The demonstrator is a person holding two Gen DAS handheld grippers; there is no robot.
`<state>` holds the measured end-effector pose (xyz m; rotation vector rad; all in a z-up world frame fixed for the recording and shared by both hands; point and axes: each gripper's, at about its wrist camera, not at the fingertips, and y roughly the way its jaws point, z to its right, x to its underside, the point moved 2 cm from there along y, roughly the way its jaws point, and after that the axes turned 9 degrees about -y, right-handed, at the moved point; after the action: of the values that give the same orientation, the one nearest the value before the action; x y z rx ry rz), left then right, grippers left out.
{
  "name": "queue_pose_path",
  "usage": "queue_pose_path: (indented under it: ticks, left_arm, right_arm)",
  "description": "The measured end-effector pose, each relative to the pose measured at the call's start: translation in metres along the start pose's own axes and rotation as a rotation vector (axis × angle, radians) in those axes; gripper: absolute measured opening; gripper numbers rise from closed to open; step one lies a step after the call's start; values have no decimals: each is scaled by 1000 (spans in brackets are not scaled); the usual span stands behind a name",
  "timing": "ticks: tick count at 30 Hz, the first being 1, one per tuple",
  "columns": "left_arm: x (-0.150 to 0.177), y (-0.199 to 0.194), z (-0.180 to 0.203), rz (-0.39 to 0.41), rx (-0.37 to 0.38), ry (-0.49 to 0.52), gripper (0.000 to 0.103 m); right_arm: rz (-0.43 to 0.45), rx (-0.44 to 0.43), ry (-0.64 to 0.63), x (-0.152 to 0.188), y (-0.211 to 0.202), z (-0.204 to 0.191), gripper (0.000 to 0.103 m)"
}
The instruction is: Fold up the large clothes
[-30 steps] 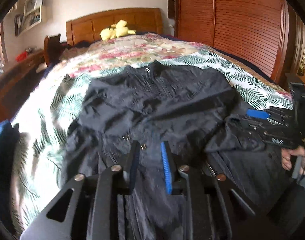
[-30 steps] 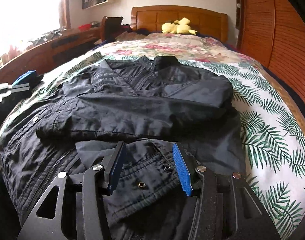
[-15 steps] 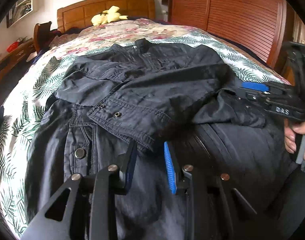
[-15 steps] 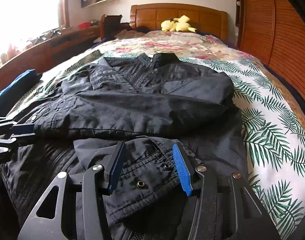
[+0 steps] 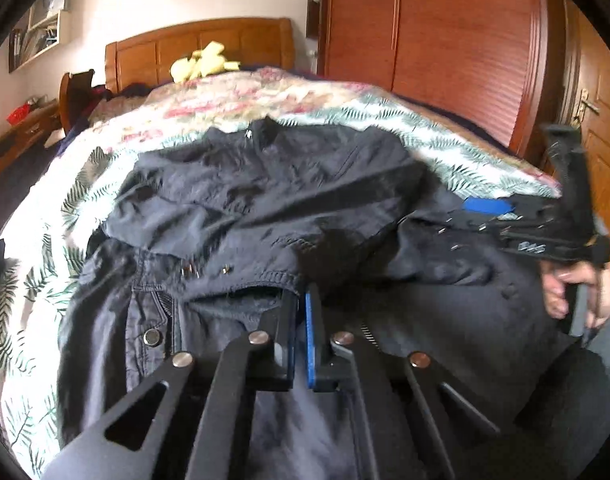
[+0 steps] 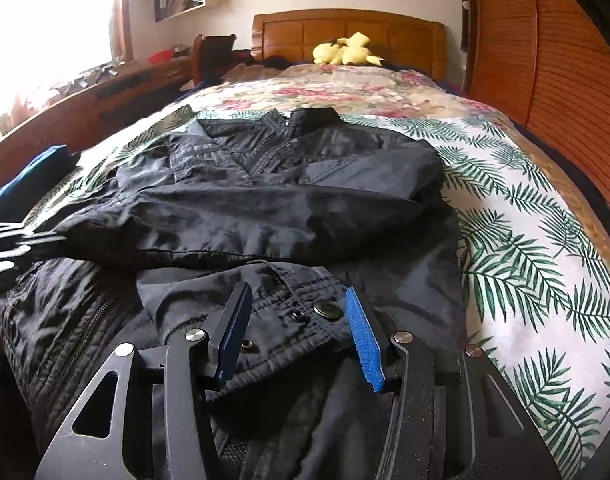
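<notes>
Your left gripper (image 5: 299, 312) has closed since half a second ago, apparently pinching the jacket (image 5: 265, 200) cuff; right gripper (image 6: 297, 320) unchanged, half-open astride the hem.

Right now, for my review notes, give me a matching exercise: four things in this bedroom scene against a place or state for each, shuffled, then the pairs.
Things:
1. left claw
2. right claw
3. yellow plush toy
4. black jacket

Places or states:
A. at the wooden headboard
B. spread on the leaf-print bedspread, sleeves folded across
C. jaws apart, straddling a snap-button cuff
D. jaws closed, at a sleeve hem

Pairs: 1-D, 2-C, 3-A, 4-B
</notes>
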<state>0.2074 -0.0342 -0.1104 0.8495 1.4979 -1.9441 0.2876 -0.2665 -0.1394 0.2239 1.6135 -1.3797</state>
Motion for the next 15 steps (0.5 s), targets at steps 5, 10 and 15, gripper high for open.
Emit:
queue_pose_path:
  ticks: [5,10,15]
  left_arm:
    - [2,-20,8,13,-12,28,0]
    - [8,-29,3,25,-39,28,0]
    - [12,-36,-7,35,-76,26,0]
  right_arm:
    - [4,-1,4,2,-3,4,49]
    - [3,0,-8,3,-4,2,49]
    - [-3,-1,-9,2,-1,0,49]
